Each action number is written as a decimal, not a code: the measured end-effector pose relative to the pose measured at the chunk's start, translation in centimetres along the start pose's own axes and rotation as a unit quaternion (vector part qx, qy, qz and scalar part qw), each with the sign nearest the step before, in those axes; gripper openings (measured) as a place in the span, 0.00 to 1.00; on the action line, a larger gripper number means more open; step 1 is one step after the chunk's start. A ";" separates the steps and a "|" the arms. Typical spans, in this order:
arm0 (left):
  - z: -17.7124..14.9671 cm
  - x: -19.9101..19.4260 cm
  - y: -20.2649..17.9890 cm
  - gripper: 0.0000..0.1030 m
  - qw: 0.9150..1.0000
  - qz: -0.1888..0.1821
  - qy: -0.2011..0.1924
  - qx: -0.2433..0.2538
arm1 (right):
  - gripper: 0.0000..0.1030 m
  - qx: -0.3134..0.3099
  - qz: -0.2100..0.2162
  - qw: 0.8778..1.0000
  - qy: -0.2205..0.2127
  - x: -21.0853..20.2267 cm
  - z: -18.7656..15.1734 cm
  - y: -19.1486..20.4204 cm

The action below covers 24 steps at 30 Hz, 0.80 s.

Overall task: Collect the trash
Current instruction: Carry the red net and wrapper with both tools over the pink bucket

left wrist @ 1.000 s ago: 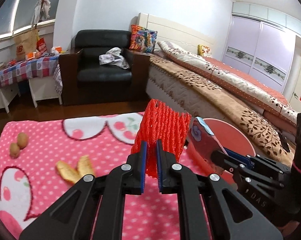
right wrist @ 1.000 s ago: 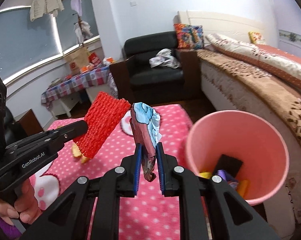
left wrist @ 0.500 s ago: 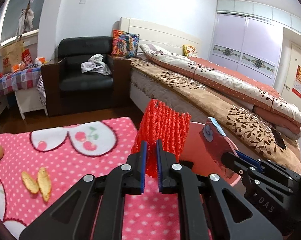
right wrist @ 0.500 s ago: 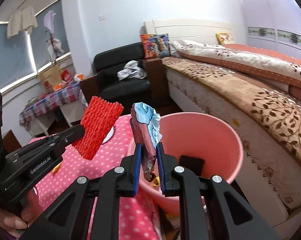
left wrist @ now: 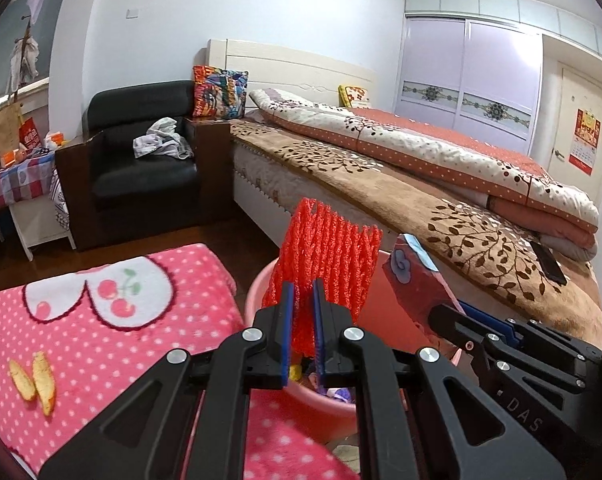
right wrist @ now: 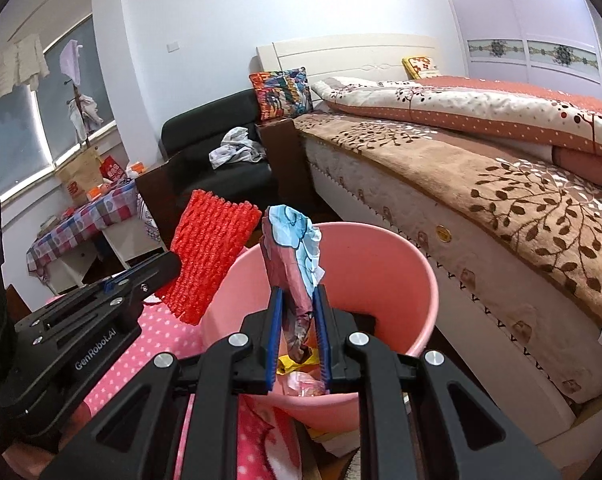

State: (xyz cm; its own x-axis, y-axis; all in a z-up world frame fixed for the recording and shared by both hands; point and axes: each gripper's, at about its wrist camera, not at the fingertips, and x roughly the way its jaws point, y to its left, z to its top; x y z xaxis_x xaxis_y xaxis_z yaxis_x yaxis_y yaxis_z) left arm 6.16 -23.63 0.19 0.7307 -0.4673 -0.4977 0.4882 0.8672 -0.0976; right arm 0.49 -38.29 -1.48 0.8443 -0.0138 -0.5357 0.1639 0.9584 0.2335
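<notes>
My left gripper (left wrist: 302, 292) is shut on a red foam net sleeve (left wrist: 329, 256), which it holds upright over the near rim of a pink bucket (left wrist: 261, 288). My right gripper (right wrist: 297, 300) is shut on a crumpled red and blue snack wrapper (right wrist: 295, 256), above the bucket's (right wrist: 381, 272) mouth. Each gripper shows in the other's view: the right one (left wrist: 433, 312) with its wrapper (left wrist: 417, 280), the left one (right wrist: 177, 268) with the net (right wrist: 209, 256). Several wrappers lie in the bucket's bottom (right wrist: 297, 376).
A pink dotted blanket (left wrist: 101, 332) covers the surface to the left, with two peel pieces (left wrist: 35, 376) on it. A bed (left wrist: 421, 184) runs along the right behind the bucket. A black armchair (left wrist: 141, 168) and a checked side table (left wrist: 9, 184) stand at the back left.
Both grippers have swung to the right, off the blanket and over the pink bucket, still holding the net and the wrapper. The bucket now sits under both.
</notes>
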 end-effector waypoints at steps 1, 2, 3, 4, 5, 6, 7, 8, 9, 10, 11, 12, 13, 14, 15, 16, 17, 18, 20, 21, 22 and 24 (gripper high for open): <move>0.0 0.2 -0.3 0.08 1.000 -0.001 0.001 0.002 | 0.15 0.001 -0.001 1.000 0.000 0.0 0.0 -0.1; 0.0 0.4 -0.4 0.08 1.000 -0.002 0.001 0.003 | 0.15 0.003 -0.002 1.000 0.001 0.1 0.1 -0.4; 0.0 0.6 -0.7 0.08 1.000 -0.004 0.002 0.005 | 0.15 0.004 -0.003 1.000 0.001 0.2 0.1 -0.6; 0.0 0.8 -0.8 0.08 1.000 -0.005 0.003 0.005 | 0.15 0.005 -0.004 1.000 0.001 0.2 0.1 -0.8; 0.1 1.0 -1.1 0.08 1.000 -0.006 0.004 0.006 | 0.15 0.006 -0.005 1.000 0.001 0.3 0.2 -1.0; 0.1 1.2 -1.3 0.08 1.000 -0.007 0.005 0.007 | 0.15 0.006 -0.006 1.000 0.001 0.4 0.2 -1.0; 0.1 1.4 -1.5 0.08 1.000 -0.009 0.005 0.008 | 0.15 0.007 -0.007 1.000 0.001 0.5 0.2 -1.2; 0.1 1.5 -1.5 0.08 1.000 -0.009 0.006 0.009 | 0.15 0.008 -0.007 1.000 0.001 0.5 0.2 -1.3; 0.1 1.7 -1.7 0.08 1.000 -0.010 0.007 0.010 | 0.15 0.009 -0.008 1.000 0.001 0.6 0.3 -1.5; 0.1 1.8 -1.8 0.08 1.000 -0.011 0.008 0.010 | 0.15 0.010 -0.009 1.000 0.002 0.7 0.3 -1.6; 0.1 2.0 -2.0 0.08 1.000 -0.011 0.009 0.011 | 0.15 0.010 -0.010 1.000 0.002 0.8 0.3 -1.7; 0.1 2.1 -2.0 0.08 1.000 -0.012 0.010 0.012 | 0.15 0.011 -0.011 1.000 0.002 0.8 0.3 -1.8; 0.1 2.3 -2.1 0.08 1.000 -0.012 0.010 0.012 | 0.15 0.011 -0.011 1.000 0.002 0.8 0.3 -1.9; 0.1 2.5 -2.2 0.08 1.000 -0.013 0.012 0.012 | 0.15 0.011 -0.012 1.000 0.003 0.9 0.3 -2.0; 0.2 2.7 -2.2 0.08 1.000 -0.013 0.013 0.012 | 0.15 0.011 -0.012 1.000 0.003 1.1 0.3 -2.1; 0.2 2.8 -2.3 0.08 1.000 -0.013 0.014 0.013 | 0.15 0.011 -0.013 1.000 0.004 1.2 0.3 -2.2; 0.2 2.9 -2.2 0.08 1.000 -0.014 0.014 0.013 | 0.15 0.011 -0.013 1.000 0.005 1.2 0.3 -2.2; 0.1 3.0 -2.3 0.08 1.000 -0.014 0.015 0.014 | 0.15 0.012 -0.014 1.000 0.006 1.4 0.2 -2.3; 0.1 3.3 -2.4 0.08 1.000 -0.014 0.017 0.015 | 0.15 0.012 -0.014 1.000 0.008 1.6 0.2 -2.3; 0.0 3.4 -2.4 0.08 1.000 -0.014 0.019 0.016 | 0.15 0.012 -0.014 1.000 0.009 1.7 0.2 -2.3; 0.0 3.6 -2.5 0.08 1.000 -0.014 0.020 0.016 | 0.15 0.012 -0.015 1.000 0.010 1.8 0.2 -2.4; -0.1 3.9 -2.6 0.08 1.000 -0.014 0.023 0.016 | 0.15 0.012 -0.015 1.000 0.011 2.1 0.2 -2.5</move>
State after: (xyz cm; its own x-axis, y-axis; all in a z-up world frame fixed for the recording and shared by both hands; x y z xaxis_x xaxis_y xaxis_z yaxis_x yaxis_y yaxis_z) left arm 7.69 -27.64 -1.57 0.6944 -0.4822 -0.5342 0.5236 0.8478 -0.0848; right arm 1.95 -40.75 -3.03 0.8268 -0.0366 -0.5614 0.2019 0.9507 0.2355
